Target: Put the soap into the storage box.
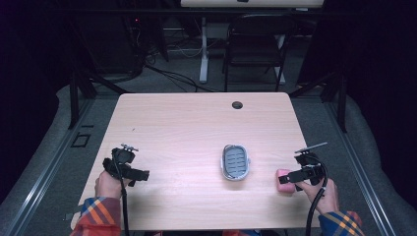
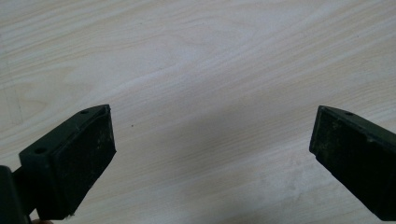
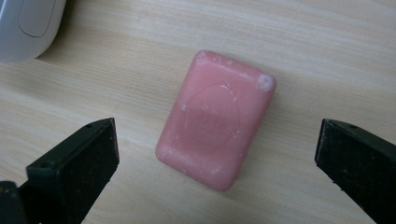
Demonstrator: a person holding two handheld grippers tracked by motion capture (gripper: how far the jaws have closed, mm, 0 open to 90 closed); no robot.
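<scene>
Soap is what I have under my right claw (image 3: 217, 154): a pink soap bar (image 3: 215, 119) lying flat on the counter (image 1: 187, 123), a little skewed to the line between the jaws, with chalky scuffs at its corners and a faint stamp pressed into its top. In the high view the bar (image 1: 283, 177) sits near the counter's right front corner, just beside that claw, and the grey-and-white soap dish (image 1: 235, 162) stands a short way to its left, apart from it. The right claw is released, jaws spread wide either side of the bar and touching nothing. My left claw (image 2: 212, 140) is released too, hanging over bare wood at the left front. I judge the bar stiff, light for its bulk and slick if at all damp, its rounded edges likely to squirt out under a hard squeeze. I would take it across the two long sides, square on, pads low and centred, closing gently
</scene>
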